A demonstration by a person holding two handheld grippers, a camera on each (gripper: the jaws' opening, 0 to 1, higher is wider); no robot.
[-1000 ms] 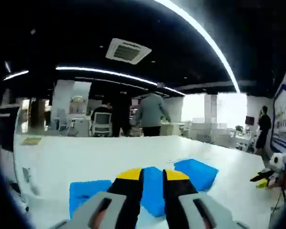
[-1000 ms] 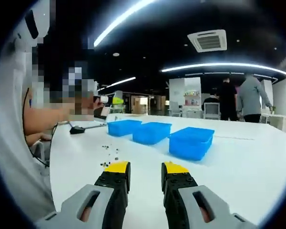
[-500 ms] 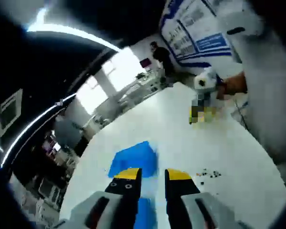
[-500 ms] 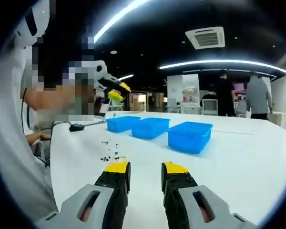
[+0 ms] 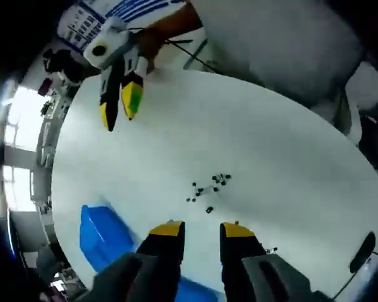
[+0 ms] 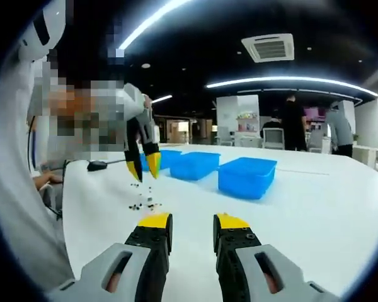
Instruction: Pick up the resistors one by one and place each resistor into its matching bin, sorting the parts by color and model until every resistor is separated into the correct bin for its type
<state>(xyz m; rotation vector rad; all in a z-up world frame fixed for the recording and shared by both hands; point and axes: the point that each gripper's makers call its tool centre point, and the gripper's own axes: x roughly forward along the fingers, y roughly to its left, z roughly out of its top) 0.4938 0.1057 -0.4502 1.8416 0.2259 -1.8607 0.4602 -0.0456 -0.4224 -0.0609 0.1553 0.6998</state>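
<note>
- The left gripper [image 5: 198, 229] points down at a white table [image 5: 271, 163], its yellow-tipped jaws a narrow gap apart with nothing between them
- In the right gripper view the same left gripper [image 6: 143, 168] hangs tip-down over the table [image 6: 302, 207], held by a person's hand, jaws slightly parted and empty
- A small scatter of dark resistors [image 5: 208, 187] lies on the bare tabletop just beyond the left gripper's tips; in the right gripper view the resistors [image 6: 143, 200] sit directly under the left gripper
- The right gripper [image 6: 192, 223] is held low over the table, jaws parted by a moderate gap, gripping nothing
- In the left gripper view the right gripper [image 5: 120, 106] comes in from the upper left, its two jaws a little apart and empty
- Three blue bins stand in a row on the table: nearest bin [image 6: 247, 177], middle bin [image 6: 193, 165], far bin [image 6: 167, 157], the far one partly behind the left gripper
- A blue bin [image 5: 101, 236] also shows just left of the left gripper's jaws
- A black object [image 6: 96, 166] with a cable lies on the table near the person's arm
- People [image 6: 296, 123] stand in the office background under a ceiling air vent [image 6: 268, 47]
</note>
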